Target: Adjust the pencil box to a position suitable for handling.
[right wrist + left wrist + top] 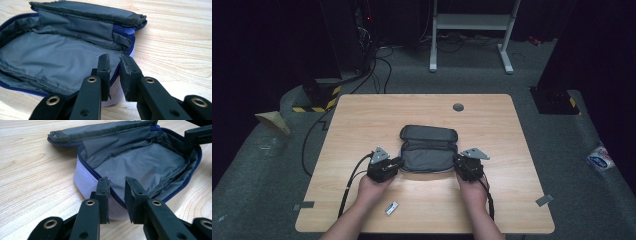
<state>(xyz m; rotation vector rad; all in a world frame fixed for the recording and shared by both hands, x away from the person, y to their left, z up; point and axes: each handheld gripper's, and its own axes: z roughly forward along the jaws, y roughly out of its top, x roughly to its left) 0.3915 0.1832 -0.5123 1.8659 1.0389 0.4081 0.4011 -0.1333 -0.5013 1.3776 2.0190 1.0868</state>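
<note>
High view: an unzipped grey pouch [428, 150] is seen on the worktop [362, 120] between the left tongs [398, 162] and right tongs [458, 161], each clamped on a pouch end rim.

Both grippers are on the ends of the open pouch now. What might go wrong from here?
The left gripper and right gripper each pinch only the thin zipper rim of the pouch, so the soft fabric may slip out if lifted or pulled. The lid flap lies loosely folded back and might flop shut. The small white item near the table edge risks being knocked off.
</note>
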